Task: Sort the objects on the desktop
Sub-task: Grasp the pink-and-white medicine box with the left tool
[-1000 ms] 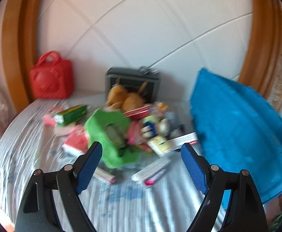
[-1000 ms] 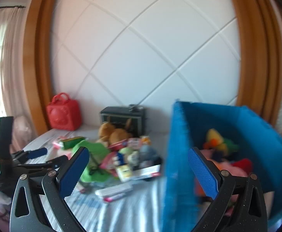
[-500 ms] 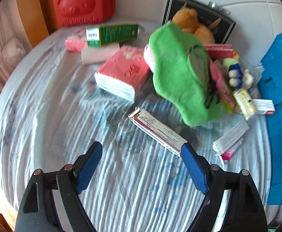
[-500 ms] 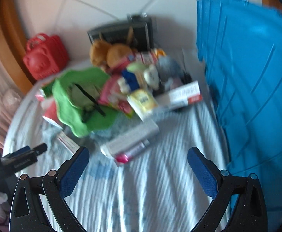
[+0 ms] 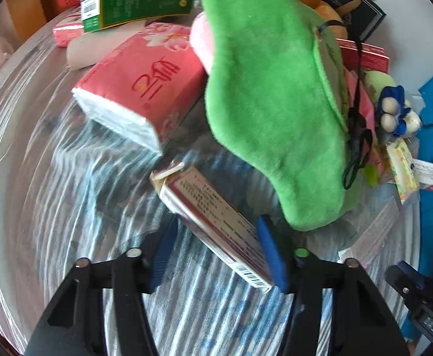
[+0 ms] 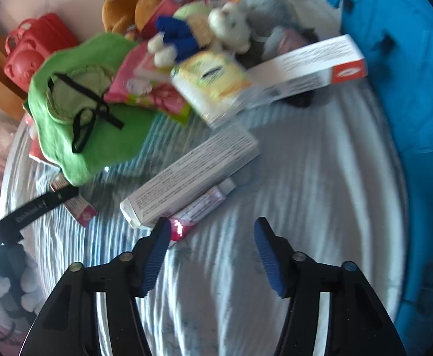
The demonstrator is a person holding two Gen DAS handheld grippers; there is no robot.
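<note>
Fingers (image 5: 268, 252) closing round one box (image 5: 213, 222).

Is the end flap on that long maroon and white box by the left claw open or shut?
Open. In the left wrist view the maroon and white box lies flat on the striped cloth, its far end flap lifted away from the body.

Daylit, bright; light enters from the left side, with overexposed glare at the lower-left edge of the right wrist view. Motion blur streaks the striped cloth (image 5: 68, 195) and smears the plush toys (image 6: 216, 26). Heavy fisheye curvature, black vignette in the corners; soft shadows under the green plush (image 5: 269, 89).
</note>
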